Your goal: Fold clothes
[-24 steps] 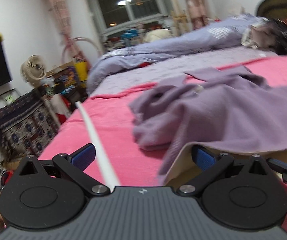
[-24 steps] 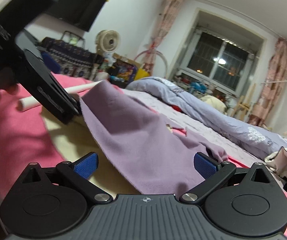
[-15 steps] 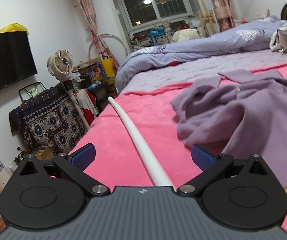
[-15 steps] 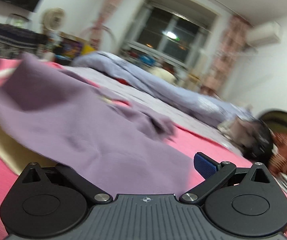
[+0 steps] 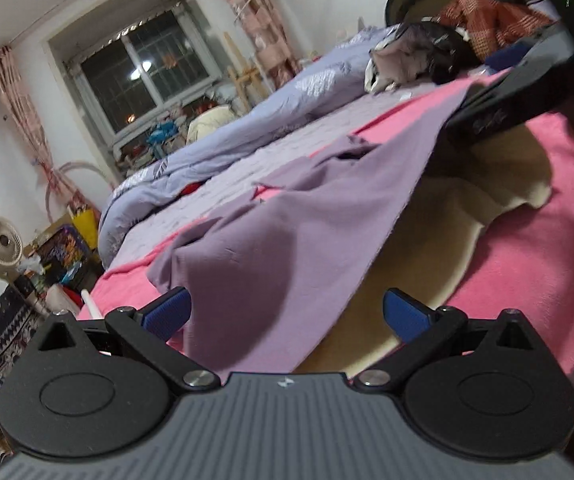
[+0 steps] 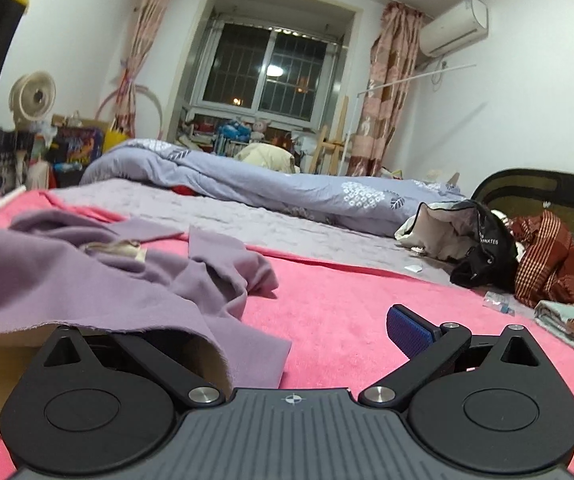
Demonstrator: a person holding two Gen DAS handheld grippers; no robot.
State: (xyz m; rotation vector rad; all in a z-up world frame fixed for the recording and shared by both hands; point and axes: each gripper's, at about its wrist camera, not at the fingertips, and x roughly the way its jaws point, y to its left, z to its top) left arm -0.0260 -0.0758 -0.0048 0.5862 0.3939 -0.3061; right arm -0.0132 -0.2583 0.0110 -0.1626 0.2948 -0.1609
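From the left wrist view, we see our left gripper with its two blue pads spread wide, and the hem of the purple garment hangs loosely between them. The pads do not press the cloth, so we judge this gripper is released. The garment is one piece, purple outside and cream inside, and it lies on the pink blanket of the bed. Its far edge is raised in a tent shape. At the top right the right gripper is at this raised edge, and we think it lifts the edge to prepare a fold, though the grip itself is not clear here.

From the right wrist view, the purple cloth covers the left finger of our right gripper, and only one blue pad is visible, standing far to the side. The jaws look wide apart, with cloth draped over one side and not pinched. We count one purple garment, one grey-blue quilt behind it, and one small pile of other clothes near the headboard, probably waiting for folding.
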